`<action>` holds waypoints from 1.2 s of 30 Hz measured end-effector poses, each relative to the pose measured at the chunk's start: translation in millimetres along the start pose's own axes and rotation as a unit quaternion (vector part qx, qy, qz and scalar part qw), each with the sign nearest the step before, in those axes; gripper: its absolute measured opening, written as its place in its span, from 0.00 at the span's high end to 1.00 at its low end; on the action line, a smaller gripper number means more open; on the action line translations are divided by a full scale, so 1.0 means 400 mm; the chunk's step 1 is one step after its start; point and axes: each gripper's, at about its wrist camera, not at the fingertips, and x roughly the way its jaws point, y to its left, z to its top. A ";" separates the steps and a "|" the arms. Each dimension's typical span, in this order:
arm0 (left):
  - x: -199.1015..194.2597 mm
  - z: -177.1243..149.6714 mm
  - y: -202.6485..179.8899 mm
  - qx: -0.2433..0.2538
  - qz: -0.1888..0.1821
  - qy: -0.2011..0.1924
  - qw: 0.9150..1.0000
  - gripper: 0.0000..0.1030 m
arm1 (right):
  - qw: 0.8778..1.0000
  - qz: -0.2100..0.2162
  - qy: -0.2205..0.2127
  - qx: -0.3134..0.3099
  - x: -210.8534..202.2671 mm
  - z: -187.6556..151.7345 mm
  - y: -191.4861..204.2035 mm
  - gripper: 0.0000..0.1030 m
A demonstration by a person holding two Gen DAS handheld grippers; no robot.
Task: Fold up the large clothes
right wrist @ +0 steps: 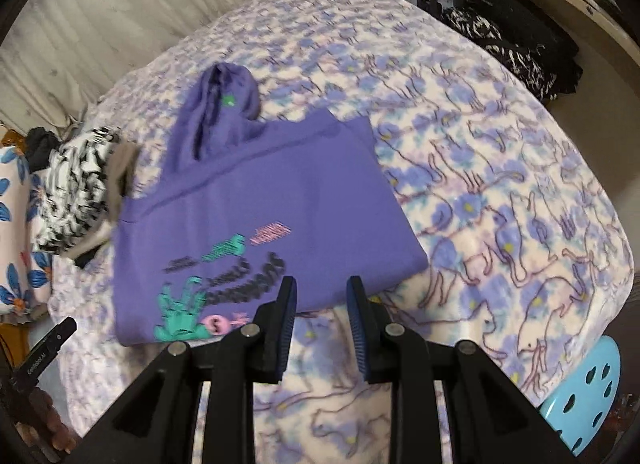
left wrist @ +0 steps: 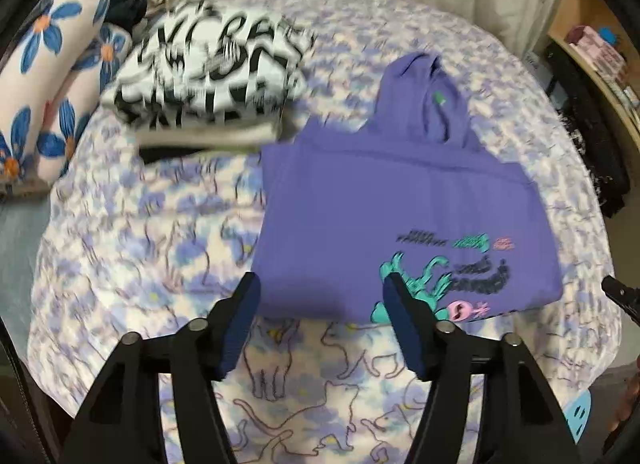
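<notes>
I have both sets of jaws released and empty above the bed (left wrist: 120, 248): left gripper (left wrist: 320, 324) wide, right gripper (right wrist: 322, 328) narrower. The purple hoodie (left wrist: 400, 200) lies folded, hood out. Snagging its near hem could undo the fold.

No text in either view can be read with confidence. The purple hoodie (left wrist: 400, 204) carries printed lines of lettering in black, green and pink above a teal figure, all too blurred to read. The black-and-white garment (left wrist: 208, 68) shows large lettering, smeared by blur. The other gripper (right wrist: 44, 352), seen in the right wrist view, bears a small white label, illegible.
</notes>
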 end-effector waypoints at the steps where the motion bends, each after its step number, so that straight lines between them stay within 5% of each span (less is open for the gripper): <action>1: -0.032 0.019 -0.006 0.007 -0.001 -0.010 1.000 0.34 | 1.000 0.004 -0.005 -0.005 -0.022 0.013 0.014 0.75; 10: -0.178 0.209 -0.069 0.040 -0.023 -0.058 0.997 0.33 | 0.996 0.041 -0.053 -0.064 -0.178 0.181 0.136 0.70; 18: -0.151 0.412 -0.162 0.045 -0.027 -0.074 0.996 0.28 | 0.991 0.087 -0.075 -0.070 -0.179 0.416 0.177 0.69; 22: -0.042 0.524 -0.226 0.052 -0.012 -0.066 0.996 0.28 | 0.990 0.095 -0.066 -0.079 -0.071 0.539 0.186 0.69; 28: 0.220 0.652 -0.360 0.068 0.010 -0.039 0.997 0.28 | 0.991 0.104 -0.009 -0.083 0.222 0.679 0.194 0.69; 36: 0.563 0.702 -0.505 0.056 0.010 0.021 0.998 0.28 | 0.990 0.111 0.065 -0.056 0.602 0.734 0.182 0.69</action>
